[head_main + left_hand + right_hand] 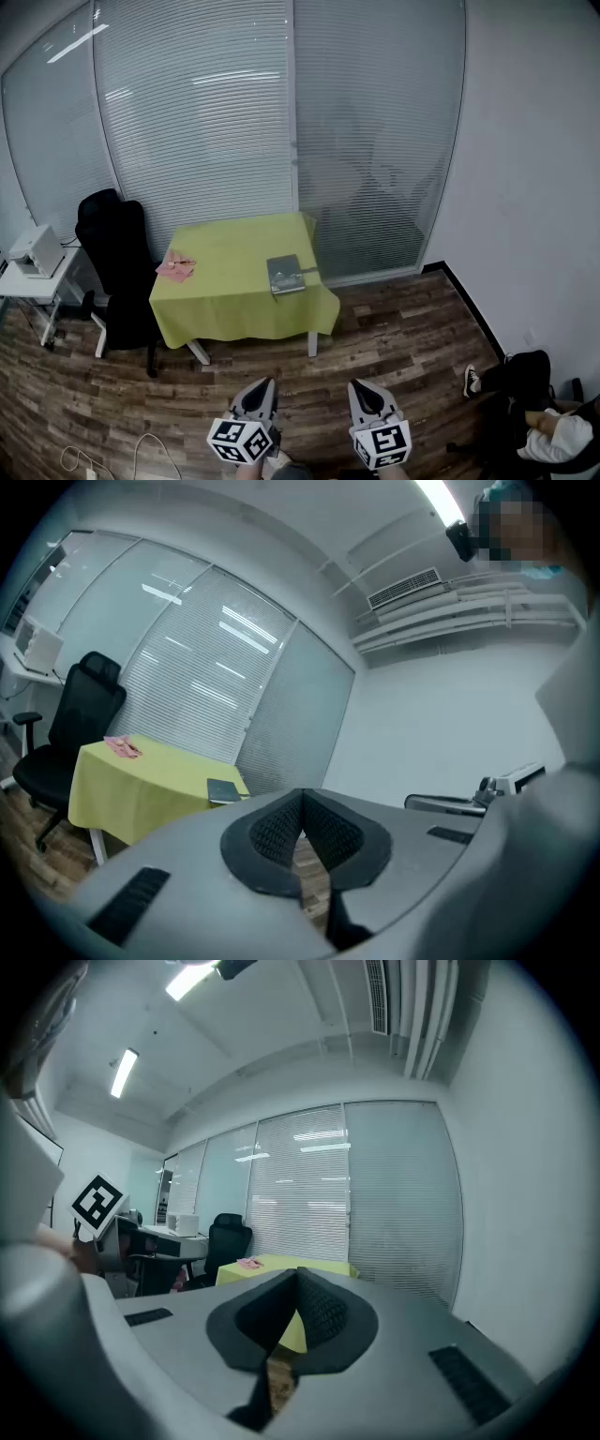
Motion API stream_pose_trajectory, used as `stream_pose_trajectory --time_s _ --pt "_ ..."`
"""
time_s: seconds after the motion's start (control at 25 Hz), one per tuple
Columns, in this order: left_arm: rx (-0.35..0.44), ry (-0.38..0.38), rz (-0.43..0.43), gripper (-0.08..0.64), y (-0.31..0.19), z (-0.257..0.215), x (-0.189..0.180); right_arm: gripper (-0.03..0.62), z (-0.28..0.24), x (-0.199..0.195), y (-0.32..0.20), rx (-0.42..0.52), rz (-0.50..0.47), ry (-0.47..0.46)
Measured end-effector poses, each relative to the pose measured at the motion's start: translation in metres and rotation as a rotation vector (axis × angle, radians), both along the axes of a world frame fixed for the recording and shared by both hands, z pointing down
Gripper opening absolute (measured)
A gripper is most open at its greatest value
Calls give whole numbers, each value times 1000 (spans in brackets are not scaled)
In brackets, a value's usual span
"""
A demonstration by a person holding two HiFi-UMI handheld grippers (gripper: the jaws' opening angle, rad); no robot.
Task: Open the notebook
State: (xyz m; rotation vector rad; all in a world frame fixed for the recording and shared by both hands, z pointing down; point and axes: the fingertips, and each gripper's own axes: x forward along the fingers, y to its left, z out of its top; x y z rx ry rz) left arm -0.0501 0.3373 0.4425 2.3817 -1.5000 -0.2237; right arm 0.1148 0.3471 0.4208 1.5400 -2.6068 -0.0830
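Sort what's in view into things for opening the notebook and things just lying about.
For the job: notebook, closed, on the green-clothed table; left gripper, right gripper, both shut and empty.
Lying about: pink item, black chair, white device, floor cable.

1. The grey rectangular notebook lies on the square desk draped in yellow-green cloth, near its front right corner.
2. The crumpled pink cloth lies at the desk's left edge.
3. The black swivel office chair stands just left of the desk.
4. The glass wall with slatted blinds runs behind the desk.
5. The left gripper and right gripper are well before the desk, side by side.
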Motion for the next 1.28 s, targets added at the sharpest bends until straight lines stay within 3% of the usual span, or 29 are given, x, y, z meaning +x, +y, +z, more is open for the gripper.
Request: stream_pose_trajectory --time_s 0.56,0.64,0.68,0.76,1.12,1.28 --pt "3 -71 -19 26 -2 5 0 12 11 1 2 -48 -5 -22" --pt "-5 -71 -23 58 -5 9 -1 12 14 0 0 -61 -11 -13" --pt "-9 -72 -28 85 -6 10 -2 19 16 -2 -2 -70 -18 -9" --pt "-21 -81 -36 123 -9 14 -4 147 20 -5 -4 -99 -38 -8" --pt "-60 -154 -16 133 -55 35 -1 153 38 -10 -52 -137 -35 4" --pt "-83 -139 -16 133 -103 50 -5 155 55 -16 -99 -177 -45 15"
